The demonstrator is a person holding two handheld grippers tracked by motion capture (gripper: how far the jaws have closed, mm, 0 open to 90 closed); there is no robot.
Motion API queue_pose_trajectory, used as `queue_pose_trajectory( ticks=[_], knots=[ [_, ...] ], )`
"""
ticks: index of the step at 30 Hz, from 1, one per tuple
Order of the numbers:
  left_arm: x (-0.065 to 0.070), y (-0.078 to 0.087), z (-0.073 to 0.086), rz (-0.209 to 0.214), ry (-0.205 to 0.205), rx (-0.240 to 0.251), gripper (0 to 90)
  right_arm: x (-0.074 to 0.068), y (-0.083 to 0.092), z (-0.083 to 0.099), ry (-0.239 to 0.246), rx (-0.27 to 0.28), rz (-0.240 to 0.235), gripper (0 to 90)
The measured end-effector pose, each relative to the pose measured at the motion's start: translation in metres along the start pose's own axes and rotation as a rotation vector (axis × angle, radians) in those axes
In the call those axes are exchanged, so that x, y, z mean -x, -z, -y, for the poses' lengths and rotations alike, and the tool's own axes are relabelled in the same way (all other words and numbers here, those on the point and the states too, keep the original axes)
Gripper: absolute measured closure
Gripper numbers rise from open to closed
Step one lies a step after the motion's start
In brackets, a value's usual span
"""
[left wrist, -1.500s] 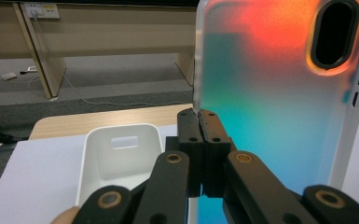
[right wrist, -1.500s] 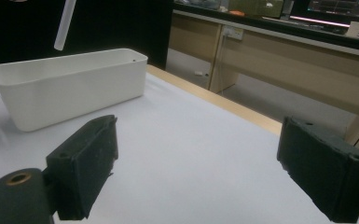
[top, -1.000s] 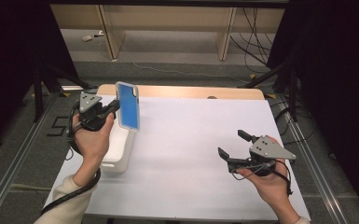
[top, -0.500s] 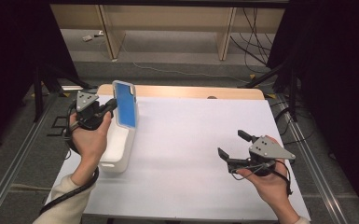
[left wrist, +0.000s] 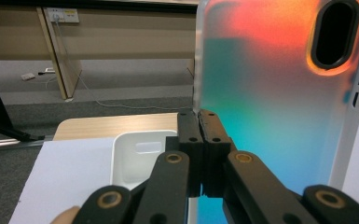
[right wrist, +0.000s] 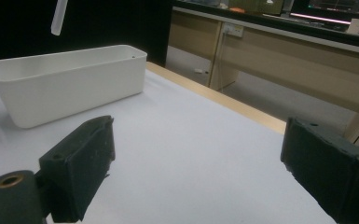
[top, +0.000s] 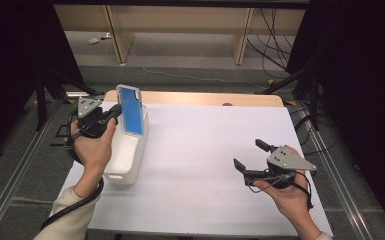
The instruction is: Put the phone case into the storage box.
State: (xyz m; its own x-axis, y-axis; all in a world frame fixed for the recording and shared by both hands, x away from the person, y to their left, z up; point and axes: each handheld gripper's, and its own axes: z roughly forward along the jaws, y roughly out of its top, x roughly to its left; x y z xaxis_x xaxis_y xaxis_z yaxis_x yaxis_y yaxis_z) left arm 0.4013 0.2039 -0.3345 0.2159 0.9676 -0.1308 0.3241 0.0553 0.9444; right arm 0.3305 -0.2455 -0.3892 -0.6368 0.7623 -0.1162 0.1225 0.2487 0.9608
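While left tongs (top: pixel 114 114) clamp the phone case (top: pixel 130 109) above the bin (top: pixel 125 165) (white), right tongs (top: pixel 247 155) gape

Each hand carries a black two-jaw tool: the left tool (top: pixel 111 116) and the right tool (top: pixel 250 156) both wear a grey three-cornered plate on top, dotted with small dark screws, and trail a black cable. Seen close in the gripper views, the jaws are thick matte black blocks on black link arms with brass-coloured pivot pins. Cream-coloured sleeves (top: pixel 65 222) cover the forearms.
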Motion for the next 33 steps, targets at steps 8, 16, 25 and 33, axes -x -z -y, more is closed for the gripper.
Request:
queue_pose_trajectory(
  ticks=[8, 16, 25, 33],
  knots=[
    [-0.004, 0.001, -0.001, -0.017, 0.005, 0.013, 88.7, 0.000, 0.000, 0.000, -0.001, -0.001, 0.002, 10.7],
    [-0.006, 0.000, -0.001, -0.022, 0.001, 0.014, 88.7, 0.000, 0.000, 0.000, 0.002, -0.003, -0.001, 10.7],
    [-0.012, 0.001, -0.003, -0.034, 0.014, 0.020, 88.7, 0.001, 0.000, 0.001, 0.000, -0.010, -0.005, 10.5],
    [-0.015, 0.000, -0.002, -0.048, 0.007, 0.022, 88.7, 0.001, -0.001, 0.002, -0.001, -0.013, -0.003, 10.5]
  ],
)
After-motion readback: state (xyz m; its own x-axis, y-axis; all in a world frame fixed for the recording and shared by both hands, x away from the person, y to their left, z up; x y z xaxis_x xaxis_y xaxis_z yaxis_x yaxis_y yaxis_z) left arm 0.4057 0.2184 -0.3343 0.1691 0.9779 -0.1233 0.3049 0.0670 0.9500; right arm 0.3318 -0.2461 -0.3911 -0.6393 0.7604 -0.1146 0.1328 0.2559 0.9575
